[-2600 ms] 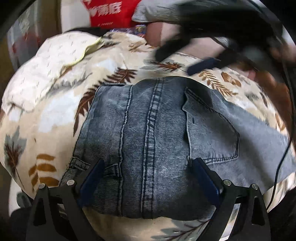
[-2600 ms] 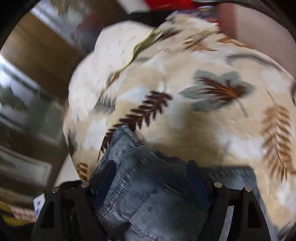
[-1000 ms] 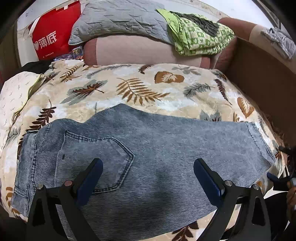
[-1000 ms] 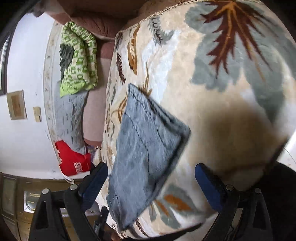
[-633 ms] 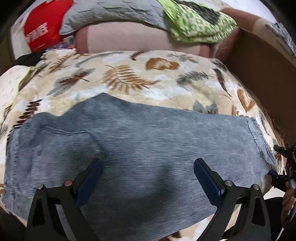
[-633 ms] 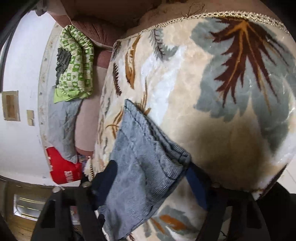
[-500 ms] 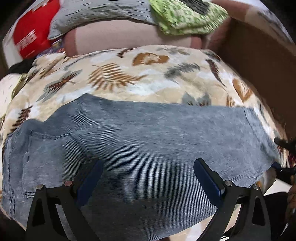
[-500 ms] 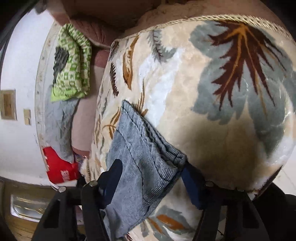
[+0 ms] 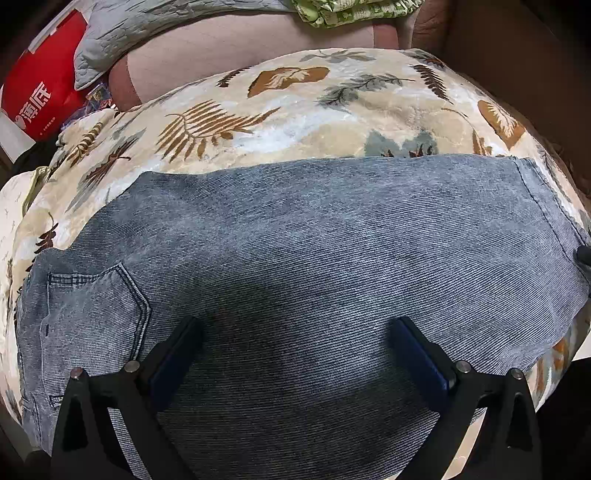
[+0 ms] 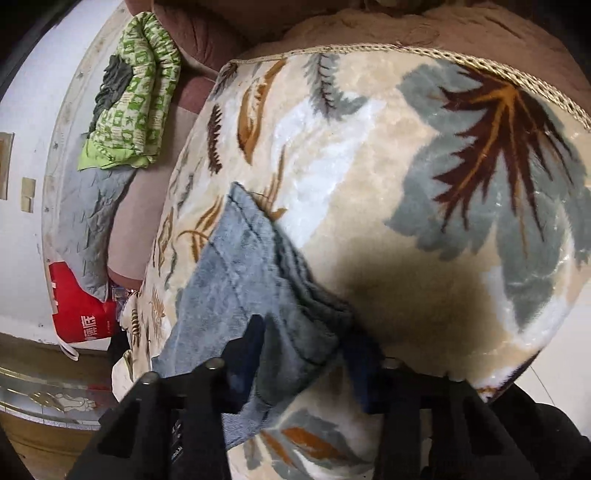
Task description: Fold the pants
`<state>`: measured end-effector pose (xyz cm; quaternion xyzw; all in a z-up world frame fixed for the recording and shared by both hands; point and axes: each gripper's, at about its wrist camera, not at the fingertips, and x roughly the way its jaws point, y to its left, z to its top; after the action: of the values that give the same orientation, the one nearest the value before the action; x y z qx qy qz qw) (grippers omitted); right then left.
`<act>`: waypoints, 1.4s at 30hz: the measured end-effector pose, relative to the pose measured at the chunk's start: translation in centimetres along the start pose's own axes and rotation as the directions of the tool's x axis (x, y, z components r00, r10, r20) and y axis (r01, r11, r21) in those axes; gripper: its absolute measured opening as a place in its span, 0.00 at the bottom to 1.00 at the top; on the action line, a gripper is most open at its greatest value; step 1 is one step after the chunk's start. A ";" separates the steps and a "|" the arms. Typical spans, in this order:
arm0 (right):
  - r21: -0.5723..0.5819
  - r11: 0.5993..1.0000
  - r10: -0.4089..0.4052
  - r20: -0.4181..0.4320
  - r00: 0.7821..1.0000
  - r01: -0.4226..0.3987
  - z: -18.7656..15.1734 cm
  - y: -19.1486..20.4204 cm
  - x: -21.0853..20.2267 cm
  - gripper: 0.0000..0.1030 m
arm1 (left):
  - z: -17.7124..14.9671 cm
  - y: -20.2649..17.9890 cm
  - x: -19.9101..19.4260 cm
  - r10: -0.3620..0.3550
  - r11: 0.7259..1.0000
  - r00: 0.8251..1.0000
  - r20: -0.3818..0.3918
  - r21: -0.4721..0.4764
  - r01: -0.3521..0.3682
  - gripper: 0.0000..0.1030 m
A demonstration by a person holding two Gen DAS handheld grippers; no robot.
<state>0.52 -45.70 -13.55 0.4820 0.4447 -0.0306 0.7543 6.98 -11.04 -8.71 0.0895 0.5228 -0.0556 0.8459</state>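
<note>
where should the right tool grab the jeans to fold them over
At the stacked leg hems, coming from the cuff end along the blanket. The layers lie flush there, so one pinch catches them all. The right tool already straddles that edge; the left tool sits open over mid-leg.

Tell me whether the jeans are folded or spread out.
Folded lengthwise, not yet crosswise: the grey-blue denim jeans lie as one long band, stacked hem layers showing, on the leaf-print blanket.

Faded blue-grey jeans (image 9: 295, 240) across mid-frame — on a cream blanket (image 9: 332, 110) with brown, ochre and grey leaves. Upper left: red bag (image 9: 40, 85), white lettering; grey quilted pillow (image 9: 147, 22). Top — green-and-white patterned cloth (image 9: 351, 11).
</note>
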 end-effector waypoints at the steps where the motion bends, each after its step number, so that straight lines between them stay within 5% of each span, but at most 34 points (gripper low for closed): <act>1: 0.009 1.000 0.004 -0.004 1.000 -0.004 0.1 -0.2 0.0 0.39 | 0.1 0.0 0.0 0.001 1.000 1.000 0.000 0.003 -0.001 1.00; 7: 0.002 1.000 -0.012 -0.018 1.000 0.012 0.3 -0.1 0.0 0.38 | 0.2 0.4 -0.6 -0.017 1.000 1.000 0.007 -0.017 0.017 0.99; 10: -0.016 0.999 -0.032 -0.018 0.999 0.031 0.3 0.0 0.0 0.28 | 0.2 0.9 -2.0 -0.021 0.999 0.998 0.064 -0.039 0.023 0.99; 12: -0.047 0.998 -0.048 -0.015 0.999 0.048 0.2 0.5 -0.1 0.25 | 0.0 0.4 -0.9 0.007 1.000 0.999 0.031 -0.007 -0.007 0.99; 13: -0.071 0.996 -0.061 -0.012 0.998 0.060 0.2 1.0 -0.2 0.24 | -0.3 -0.1 0.3 0.011 1.000 1.000 -0.025 0.028 -0.010 1.00; 19: -0.263 0.961 -0.070 0.079 0.994 0.089 -0.8 8.1 -2.2 0.22 | -0.5 0.2 0.4 -0.019 0.999 1.000 -0.005 0.029 0.019 0.99; 23: -0.476 0.877 -0.005 0.130 0.992 0.067 -3.9 16.7 -3.2 0.22 | -0.7 3.6 -1.4 -0.093 0.992 0.996 0.011 -0.087 0.094 0.96; 27: -0.695 0.719 0.053 0.064 0.997 0.007 -11.5 24.7 -1.2 0.22 | -2.6 11.1 -5.3 -0.074 0.959 0.990 0.116 -0.263 0.103 0.96; 30: -0.777 0.627 0.029 -0.053 0.998 -0.060 -17.6 26.0 3.1 0.22 | -5.0 17.6 -7.2 -0.012 0.908 0.989 0.146 -0.412 0.072 0.96; 34: -0.781 0.613 -0.110 -0.236 0.966 -0.121 -22.9 22.6 10.7 0.30 | -7.4 22.2 -7.7 0.043 0.862 0.993 0.111 -0.506 0.019 0.96; 35: -0.800 0.586 -0.070 -0.207 0.976 -0.128 -23.6 22.2 10.6 0.31 | -7.5 22.4 -7.8 0.039 0.859 0.993 0.107 -0.511 0.021 0.96; 36: -0.807 0.570 -0.014 -0.195 0.981 -0.152 -23.6 22.2 9.5 0.46 | -7.4 22.4 -7.8 0.031 0.863 0.993 0.112 -0.504 0.030 0.96; 37: -0.786 0.589 -0.008 -0.234 0.972 -0.185 -23.1 22.2 9.2 0.65 | -7.1 21.9 -8.0 0.024 0.868 0.993 0.120 -0.495 0.039 0.96; 38: -0.753 0.622 0.008 -0.270 0.963 -0.216 -22.5 22.0 8.7 0.71 | -6.3 21.1 -8.4 0.009 0.877 0.990 0.142 -0.477 0.061 0.96; 42: -0.587 0.753 0.138 -0.298 0.945 -0.295 -18.4 19.4 4.7 0.75 | -3.9 16.0 -10.3 -0.075 0.924 0.974 0.215 -0.352 0.149 0.96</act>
<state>0.77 -19.65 -5.79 0.2534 0.4565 0.2640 0.8110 1.97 5.39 0.25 -0.1061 0.4418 -0.0144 0.8907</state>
